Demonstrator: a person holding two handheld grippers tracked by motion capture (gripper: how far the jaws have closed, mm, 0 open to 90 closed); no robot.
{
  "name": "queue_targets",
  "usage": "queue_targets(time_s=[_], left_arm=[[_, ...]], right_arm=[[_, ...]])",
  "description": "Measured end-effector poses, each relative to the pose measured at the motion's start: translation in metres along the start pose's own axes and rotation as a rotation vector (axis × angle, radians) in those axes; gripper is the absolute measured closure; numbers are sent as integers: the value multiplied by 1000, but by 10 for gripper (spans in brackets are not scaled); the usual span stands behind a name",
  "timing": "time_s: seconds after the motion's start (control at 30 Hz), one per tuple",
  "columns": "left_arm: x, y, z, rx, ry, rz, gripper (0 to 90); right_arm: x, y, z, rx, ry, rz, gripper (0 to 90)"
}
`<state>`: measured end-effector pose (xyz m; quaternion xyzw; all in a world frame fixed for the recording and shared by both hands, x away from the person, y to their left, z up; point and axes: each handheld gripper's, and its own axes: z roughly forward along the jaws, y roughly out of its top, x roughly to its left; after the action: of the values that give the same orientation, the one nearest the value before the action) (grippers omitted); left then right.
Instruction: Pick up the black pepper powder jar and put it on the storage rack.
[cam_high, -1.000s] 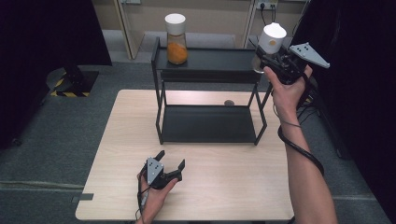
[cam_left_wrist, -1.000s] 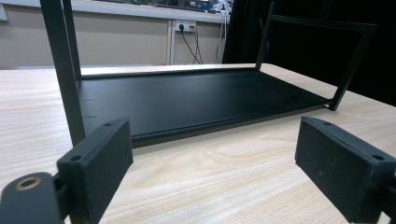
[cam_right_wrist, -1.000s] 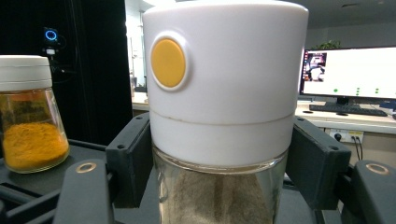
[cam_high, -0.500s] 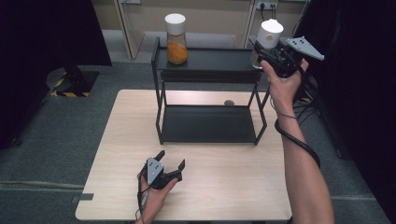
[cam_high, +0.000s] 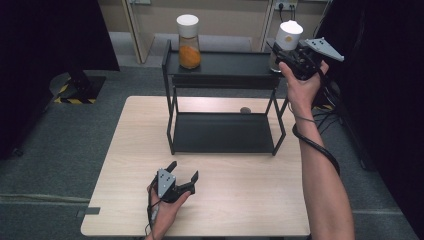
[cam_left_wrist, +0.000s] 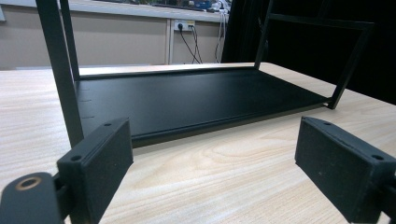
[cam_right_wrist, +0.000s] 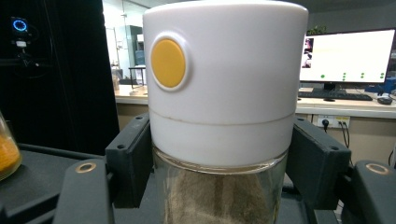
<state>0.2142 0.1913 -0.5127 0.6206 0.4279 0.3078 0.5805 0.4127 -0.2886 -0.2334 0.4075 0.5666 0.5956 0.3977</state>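
Jar with the white lid (cam_high: 287, 39) sits at the right end of the black rack's top shelf (cam_high: 225, 65), squeezed by the right gripper (cam_high: 294, 56). Left gripper (cam_high: 181, 176) rests open on the table (cam_high: 235, 200).

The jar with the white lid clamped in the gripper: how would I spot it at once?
Find the black two-tier metal rack on the pale wooden table. At its top shelf's right end, the right gripper clamps a glass jar of brown powder. Its neighbour, the orange-filled jar, stands at the left end.
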Motion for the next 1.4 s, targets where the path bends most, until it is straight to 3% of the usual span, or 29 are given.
queue_targets(time_s=[0.6, 1.4], left_arm=[[-1, 0, 0, -3, -1, 5, 107], [-1, 0, 0, -3, -3, 7, 107]], right_arm=[[2, 2, 14, 17, -29, 17, 310], [6, 1, 25, 25, -52, 5, 309]])
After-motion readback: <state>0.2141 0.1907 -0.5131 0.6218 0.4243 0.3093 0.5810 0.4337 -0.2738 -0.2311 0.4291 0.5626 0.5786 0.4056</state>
